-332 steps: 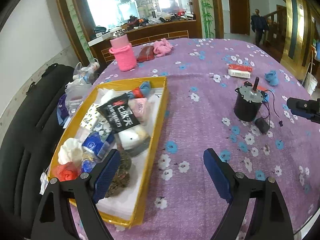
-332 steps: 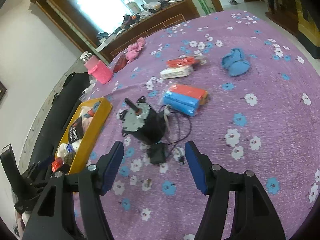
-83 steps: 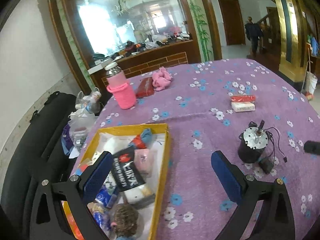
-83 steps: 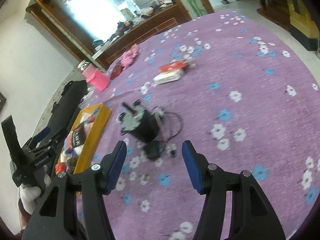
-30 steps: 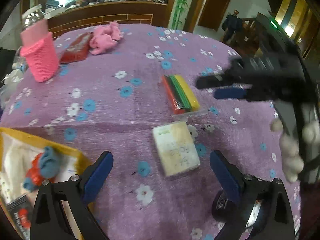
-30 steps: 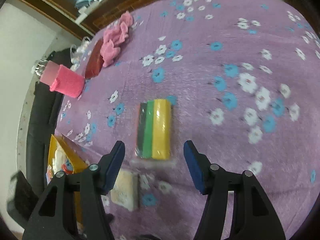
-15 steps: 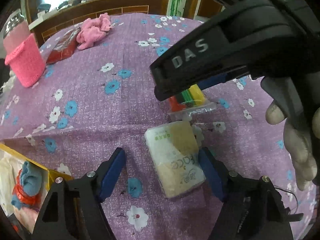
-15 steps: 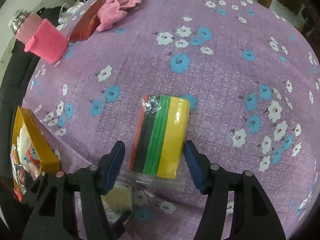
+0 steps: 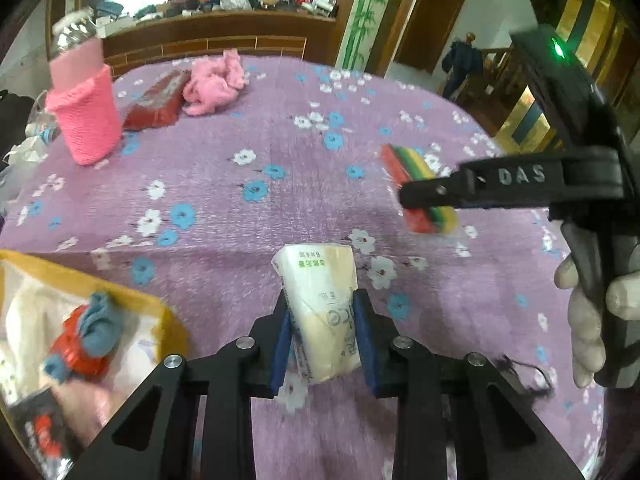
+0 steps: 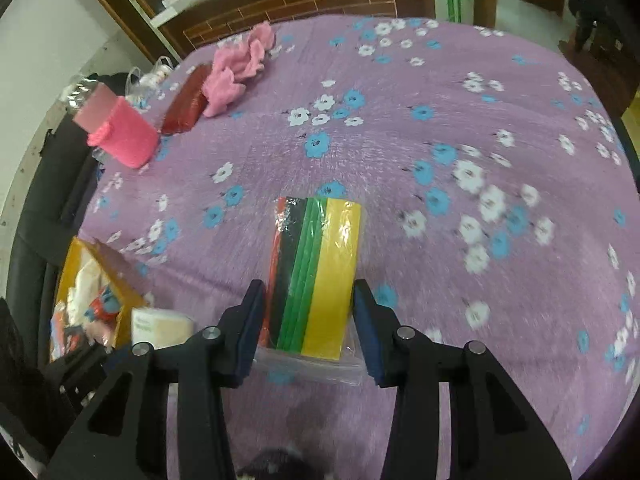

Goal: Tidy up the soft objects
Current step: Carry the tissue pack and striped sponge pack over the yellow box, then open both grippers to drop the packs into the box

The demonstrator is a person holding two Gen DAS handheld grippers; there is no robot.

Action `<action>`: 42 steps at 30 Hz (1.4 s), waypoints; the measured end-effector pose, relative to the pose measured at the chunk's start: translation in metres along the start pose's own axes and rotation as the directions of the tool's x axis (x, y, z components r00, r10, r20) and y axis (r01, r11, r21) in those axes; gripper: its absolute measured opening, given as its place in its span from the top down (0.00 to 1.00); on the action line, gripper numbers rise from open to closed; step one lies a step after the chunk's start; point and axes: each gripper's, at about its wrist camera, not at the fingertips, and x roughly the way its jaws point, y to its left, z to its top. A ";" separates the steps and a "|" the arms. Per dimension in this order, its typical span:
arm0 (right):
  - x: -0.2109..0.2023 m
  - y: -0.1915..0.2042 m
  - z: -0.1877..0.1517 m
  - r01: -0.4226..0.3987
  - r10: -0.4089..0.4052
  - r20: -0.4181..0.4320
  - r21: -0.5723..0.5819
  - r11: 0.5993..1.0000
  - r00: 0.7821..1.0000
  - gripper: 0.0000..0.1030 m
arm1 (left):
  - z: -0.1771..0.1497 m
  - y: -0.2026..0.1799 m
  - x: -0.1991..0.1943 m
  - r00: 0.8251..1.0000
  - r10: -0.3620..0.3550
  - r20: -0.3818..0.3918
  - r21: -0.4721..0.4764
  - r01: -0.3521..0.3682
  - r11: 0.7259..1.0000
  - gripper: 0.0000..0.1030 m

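Observation:
My left gripper [image 9: 322, 320] has its jaws closing, and the blue pads pinch a white and cream tissue pack [image 9: 320, 276] that stands tilted above the purple flowered cloth. In the right wrist view my right gripper [image 10: 309, 304] is closing too, both pads against the sides of a plastic-wrapped pack of red, black, green and yellow cloths [image 10: 320, 260]. The left wrist view shows that striped pack [image 9: 420, 184] held at the tip of the right gripper, at the right. A yellow tray [image 9: 170, 316] with several soft things lies at the lower left.
A bottle in a pink knitted sleeve [image 9: 86, 120], a dark red pouch [image 9: 156, 100] and a crumpled pink cloth [image 9: 212, 84] sit at the table's far left. A person's hand [image 9: 592, 320] grips the right handle. Black bags lie past the left table edge.
The left jaws have drawn in from wide apart and now squeeze the tissue pack. The right jaws have narrowed onto the striped pack, and the right gripper has shifted to the right.

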 end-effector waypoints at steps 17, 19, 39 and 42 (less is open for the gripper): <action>-0.038 0.133 -0.112 -0.236 0.233 -0.040 -0.135 0.962 0.972 0.59 | -0.073 0.113 -0.183 0.970 0.120 0.212 -0.125 -0.095 0.988 0.73; -0.030 0.158 -0.126 -0.273 0.264 -0.076 -0.166 0.948 0.961 0.59 | -0.077 0.140 -0.188 0.969 0.158 0.190 -0.165 -0.127 0.978 0.73; 0.036 0.266 -0.174 -0.245 0.196 -0.166 -0.368 0.897 0.967 0.59 | -0.025 0.266 -0.089 0.994 0.109 0.027 -0.379 -0.090 0.921 0.71; 0.038 0.270 -0.174 -0.220 0.178 -0.142 -0.375 0.901 0.974 0.57 | -0.022 0.273 -0.080 0.994 0.111 0.016 -0.394 -0.096 0.914 0.58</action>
